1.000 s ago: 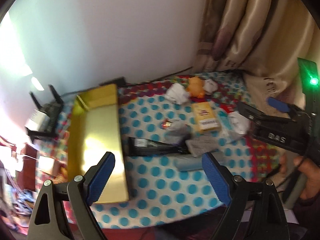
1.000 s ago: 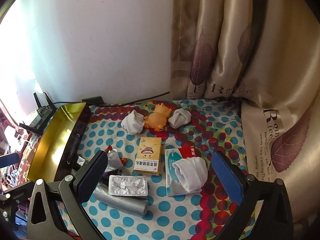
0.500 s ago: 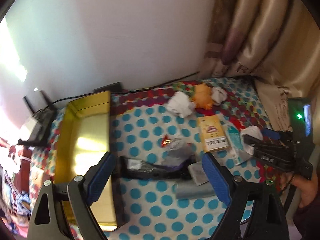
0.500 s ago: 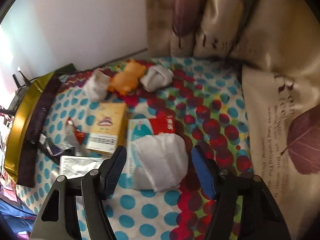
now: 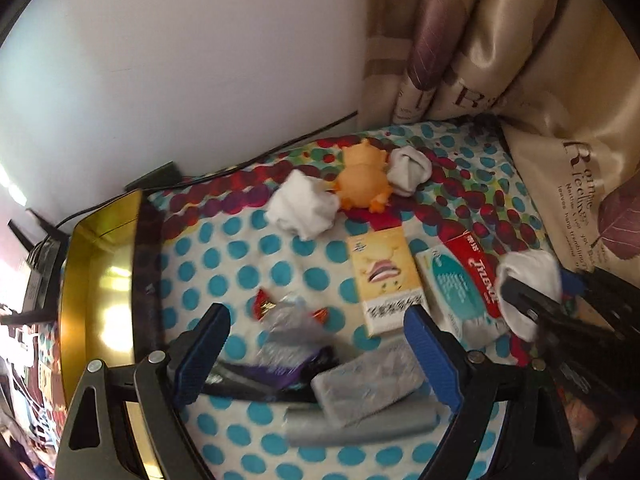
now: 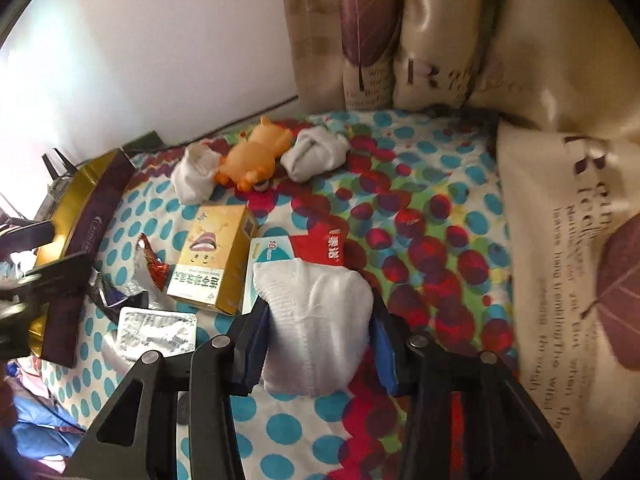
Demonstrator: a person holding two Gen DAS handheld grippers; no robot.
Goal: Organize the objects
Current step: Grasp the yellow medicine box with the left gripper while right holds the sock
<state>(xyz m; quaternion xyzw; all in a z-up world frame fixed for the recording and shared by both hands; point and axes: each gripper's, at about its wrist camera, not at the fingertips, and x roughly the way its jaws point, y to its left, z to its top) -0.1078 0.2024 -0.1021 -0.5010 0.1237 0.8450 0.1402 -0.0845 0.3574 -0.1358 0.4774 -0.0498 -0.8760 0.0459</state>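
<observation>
My right gripper [image 6: 320, 336] is shut on a white rolled sock [image 6: 316, 320], which lies partly on a teal and red box [image 6: 280, 252]. The same sock shows in the left wrist view [image 5: 528, 280]. My left gripper [image 5: 316, 352] is open over a silver blister pack [image 5: 368, 384], a grey tube [image 5: 360, 428] and a crumpled wrapper [image 5: 288, 324]. A yellow box [image 5: 384, 280] lies in the middle. An orange toy [image 5: 364, 184] sits between two more white socks [image 5: 304, 208] at the back. A gold tray [image 5: 100, 288] stands at the left.
The polka-dot cloth [image 6: 420, 216] covers the table. A beige curtain [image 6: 560, 160] hangs at the right and back. A black cable [image 5: 240, 160] runs along the wall. A router [image 5: 36, 264] stands left of the tray.
My right gripper moved forward and closed on the white sock. My left gripper moved down and closer to the blister pack and wrapper.
</observation>
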